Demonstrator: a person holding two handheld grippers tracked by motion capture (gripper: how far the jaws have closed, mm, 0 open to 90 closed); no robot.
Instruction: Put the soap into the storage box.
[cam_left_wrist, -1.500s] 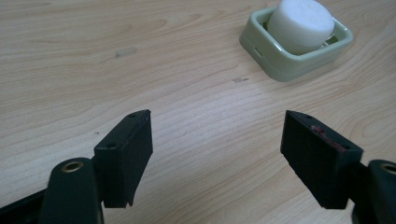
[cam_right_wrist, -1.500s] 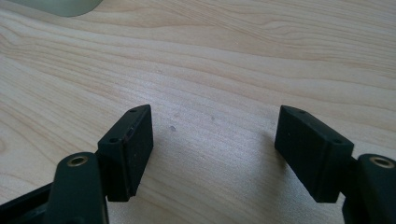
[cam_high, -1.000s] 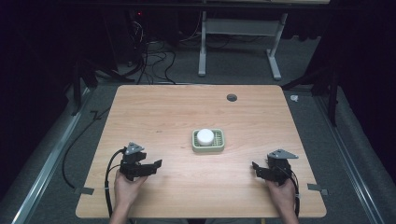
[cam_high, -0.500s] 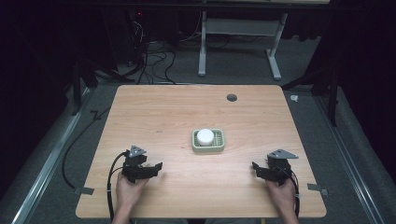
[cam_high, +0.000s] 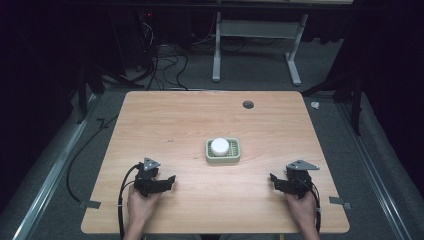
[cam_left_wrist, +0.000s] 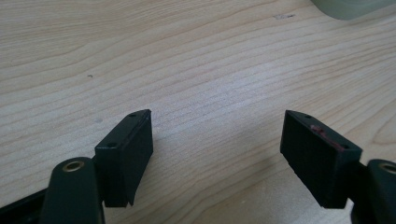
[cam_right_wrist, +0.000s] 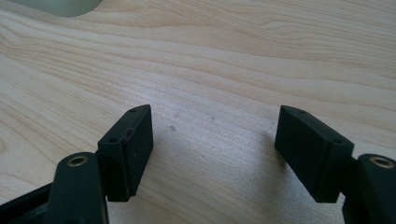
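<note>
A light wooden table fills the middle of the frame under bright light, the room around it dark. Grey floor lies beyond, with tangled black cables upper left and a white desk frame top centre.

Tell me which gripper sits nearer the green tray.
Left, narrowly. The left gripper lies near-left of the green tray; the right gripper lies near-right of it. Both have open jaws.

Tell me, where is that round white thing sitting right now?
In the high view the round white object sits in a pale green tray near the middle of the wooden table, ahead of and between the left gripper and right gripper.
</note>
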